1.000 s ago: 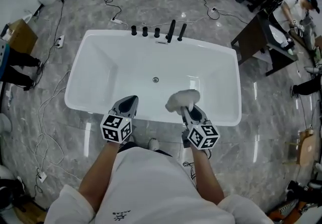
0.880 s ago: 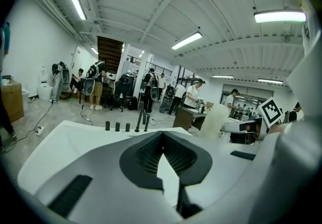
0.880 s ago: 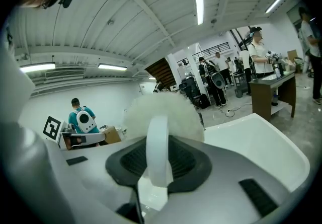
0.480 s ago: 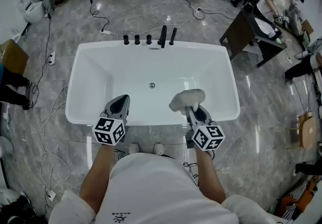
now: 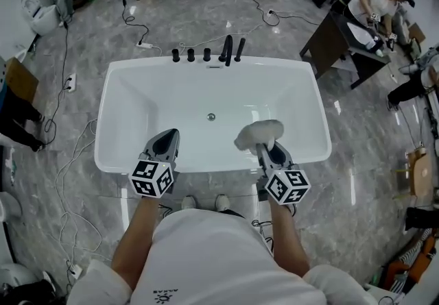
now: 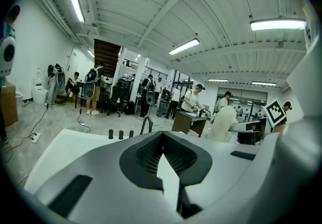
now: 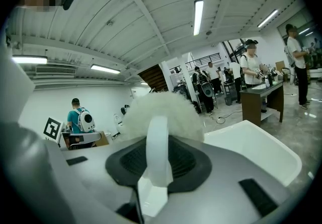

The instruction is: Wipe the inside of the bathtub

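At the near long rim of the white bathtub (image 5: 137,94), standing w/ both grippers out over the edge. Right gripper (image 5: 264,149): clamped on the thin white handle of a fluffy white wiper (image 5: 258,133), w/ the head out past the tips, over the near inner wall. Can't tell if touching the wall. Left gripper (image 5: 167,139): pinched together on nothing, tips just over the rim.

Risks, as judged:
- Thin, smooth-looking handle, so prob. twists or slides in the grip if pressed hard vs. the wall.
- Glossy, sloping tub sides, so likely to skid the head rather than scrub.
- Dipping in could knock the right gripper body on the near rim, right below it.
- Reaching the far wall means a long lean, w/ black taps (image 5: 191,55) and spout (image 5: 228,50) along the far rim to clip.
- Cables (image 5: 68,160) on the floor at left, a snag if stepping round.

Room: inside bare except the drain (image 5: 211,116) near centre, so wide open for sweeps. Hard rims on all four sides. No dirt or wet visible, so no telling how much is wiped.
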Motion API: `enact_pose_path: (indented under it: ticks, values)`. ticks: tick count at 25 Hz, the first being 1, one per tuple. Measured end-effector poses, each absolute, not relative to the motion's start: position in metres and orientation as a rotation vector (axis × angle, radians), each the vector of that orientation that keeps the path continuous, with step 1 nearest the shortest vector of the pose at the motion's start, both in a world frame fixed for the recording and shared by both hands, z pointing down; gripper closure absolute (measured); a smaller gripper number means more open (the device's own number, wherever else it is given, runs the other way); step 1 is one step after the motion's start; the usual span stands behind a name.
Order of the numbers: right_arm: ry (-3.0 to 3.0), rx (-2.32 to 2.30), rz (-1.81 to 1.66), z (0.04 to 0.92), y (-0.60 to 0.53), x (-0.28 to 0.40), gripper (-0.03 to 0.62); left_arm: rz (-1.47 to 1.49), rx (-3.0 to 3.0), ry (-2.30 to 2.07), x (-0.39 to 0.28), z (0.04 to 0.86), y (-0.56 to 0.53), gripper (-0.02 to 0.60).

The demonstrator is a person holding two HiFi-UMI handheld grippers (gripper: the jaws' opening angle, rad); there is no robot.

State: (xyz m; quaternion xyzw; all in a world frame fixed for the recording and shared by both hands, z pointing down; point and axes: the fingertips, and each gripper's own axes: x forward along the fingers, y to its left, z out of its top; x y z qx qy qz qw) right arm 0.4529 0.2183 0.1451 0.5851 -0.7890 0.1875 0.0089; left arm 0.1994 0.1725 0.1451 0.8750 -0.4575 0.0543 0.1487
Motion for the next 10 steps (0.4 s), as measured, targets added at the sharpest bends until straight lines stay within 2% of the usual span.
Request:
enact_pose_path:
  ticks: [10]
  values:
    - [-2.447,1.834,0.569,0.142,0.221,0.429,0.496,0.148,2.539,-1.278,0.182,0.145,0.176,0.569]
